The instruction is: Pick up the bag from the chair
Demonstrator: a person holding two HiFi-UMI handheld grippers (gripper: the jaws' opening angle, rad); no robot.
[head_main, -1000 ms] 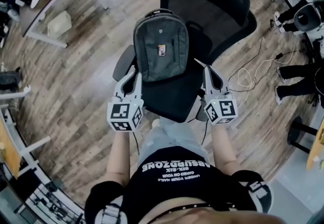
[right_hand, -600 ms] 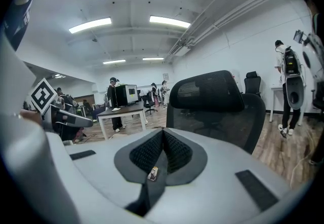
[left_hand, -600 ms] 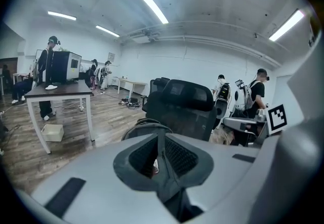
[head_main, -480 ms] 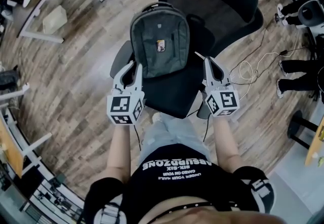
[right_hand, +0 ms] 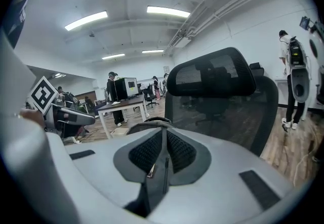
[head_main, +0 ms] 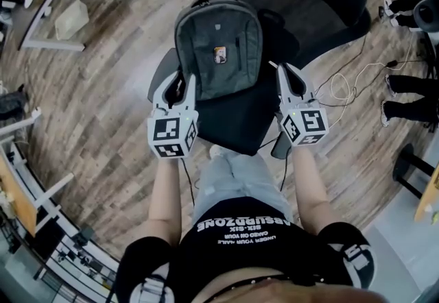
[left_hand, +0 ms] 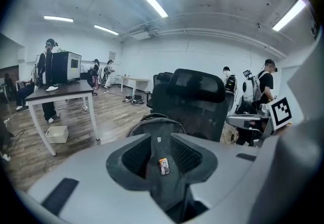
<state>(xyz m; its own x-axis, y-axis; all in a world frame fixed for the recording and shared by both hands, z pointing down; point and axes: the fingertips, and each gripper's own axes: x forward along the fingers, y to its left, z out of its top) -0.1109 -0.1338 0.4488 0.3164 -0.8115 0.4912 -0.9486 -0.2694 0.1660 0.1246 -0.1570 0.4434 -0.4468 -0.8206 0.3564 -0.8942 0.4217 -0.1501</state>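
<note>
A dark grey backpack (head_main: 218, 48) stands upright on the seat of a black mesh office chair (head_main: 233, 123), leaning on its backrest. My left gripper (head_main: 180, 81) is at the bag's lower left corner. Its jaws have just been opening and stand open; the bag (left_hand: 157, 125) shows beyond the gap, and nothing lies between the pads. My right gripper (head_main: 280, 70) is beside the bag's lower right edge, over the seat, shut with nothing in it. In the right gripper view the bag's top (right_hand: 148, 125) shows just above the right gripper (right_hand: 163, 134), with the chair's backrest (right_hand: 217, 96) behind it.
A desk (left_hand: 66, 91) with white legs and a small cardboard box (head_main: 72, 17) stand to the left on the wooden floor. White cables (head_main: 343, 96) trail on the floor to the chair's right. Several people stand in the background; someone's feet (head_main: 405, 110) are at far right.
Both grippers have moved forward and down, closer to the bag's lower corners. The left gripper's jaws have parted. The right gripper's stay shut.
</note>
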